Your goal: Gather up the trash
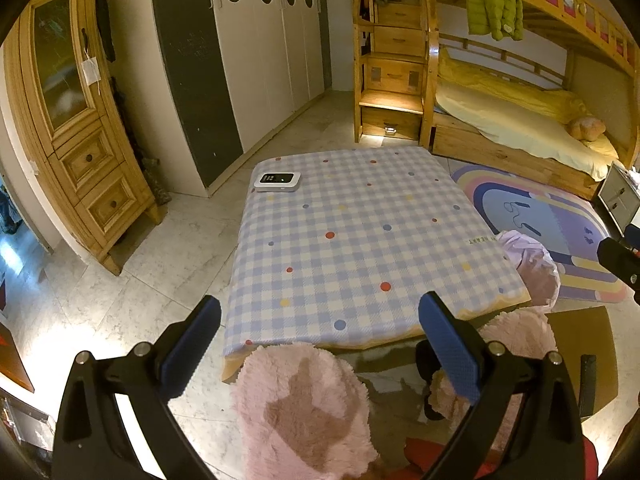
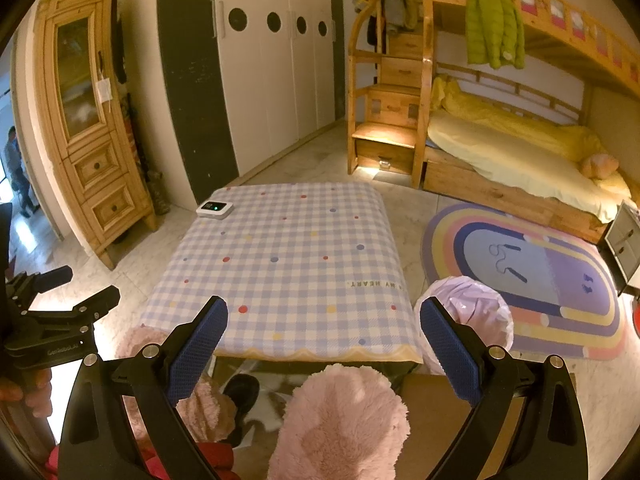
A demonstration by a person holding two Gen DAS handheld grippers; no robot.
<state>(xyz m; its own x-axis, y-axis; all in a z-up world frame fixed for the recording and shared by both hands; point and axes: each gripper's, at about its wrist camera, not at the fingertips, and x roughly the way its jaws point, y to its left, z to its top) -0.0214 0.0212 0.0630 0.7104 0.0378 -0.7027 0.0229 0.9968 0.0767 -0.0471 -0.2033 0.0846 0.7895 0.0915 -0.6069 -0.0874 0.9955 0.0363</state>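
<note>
A low table with a blue checked cloth point(image 1: 352, 240) stands in front of me; it also shows in the right wrist view point(image 2: 288, 272). A bin lined with a pale purple bag point(image 2: 468, 312) stands at the table's right front corner, also seen in the left wrist view point(image 1: 532, 268). My left gripper point(image 1: 320, 328) is open and empty above the table's near edge. My right gripper point(image 2: 324, 332) is open and empty above the near edge too. No loose trash shows on the cloth.
A white device point(image 1: 277, 181) lies at the table's far left corner. Pink fluffy slippers point(image 2: 344, 420) and a black shoe point(image 2: 240, 396) are below. A rainbow rug point(image 2: 532, 280), bunk bed point(image 2: 520, 152), wooden cabinet point(image 1: 76, 128) and white wardrobe point(image 1: 260, 52) surround the table.
</note>
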